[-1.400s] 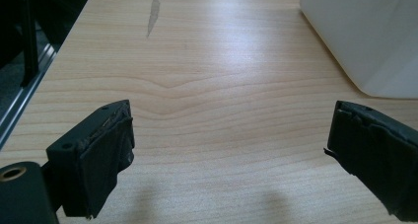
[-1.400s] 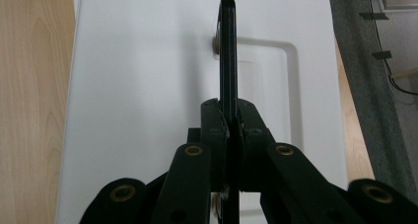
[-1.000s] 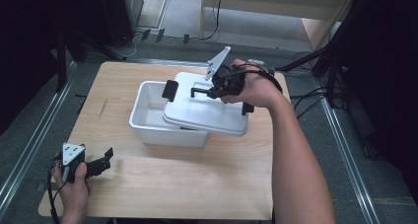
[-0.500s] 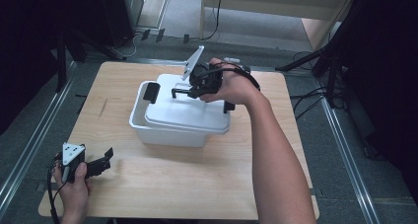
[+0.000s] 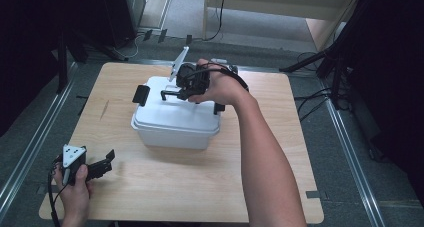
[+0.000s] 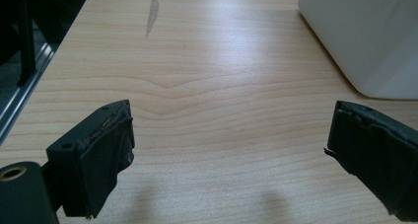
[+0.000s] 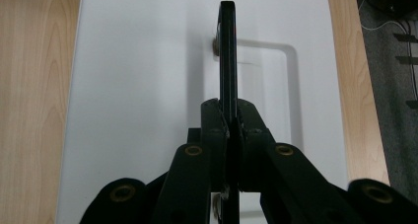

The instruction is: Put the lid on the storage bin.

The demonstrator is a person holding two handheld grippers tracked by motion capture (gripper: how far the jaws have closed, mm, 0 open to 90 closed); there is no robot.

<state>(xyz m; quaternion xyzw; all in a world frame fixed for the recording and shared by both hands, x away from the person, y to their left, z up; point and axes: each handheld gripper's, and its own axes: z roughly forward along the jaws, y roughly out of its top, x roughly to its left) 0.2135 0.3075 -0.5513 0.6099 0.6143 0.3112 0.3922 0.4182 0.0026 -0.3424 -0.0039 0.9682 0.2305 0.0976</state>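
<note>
Two grippers: one per hand, at a light wooden table [image 5: 150, 187].
Right gripper [image 7: 227, 123]: upper centre of the high view, jaws pinched on the thin black handle [image 7: 227, 51] standing on the lid.
Lid: flat white plastic lid [image 5: 175, 118], lying on the white rectangular plastic box [image 5: 172, 136] at frame centre.
Left gripper [image 5: 100, 164]: lower left, jaws spread wide over bare wood, holding nothing.

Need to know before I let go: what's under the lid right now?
The white lid sits over the white bin, its black handle pinched in the right gripper. The bin's inside is covered.
</note>
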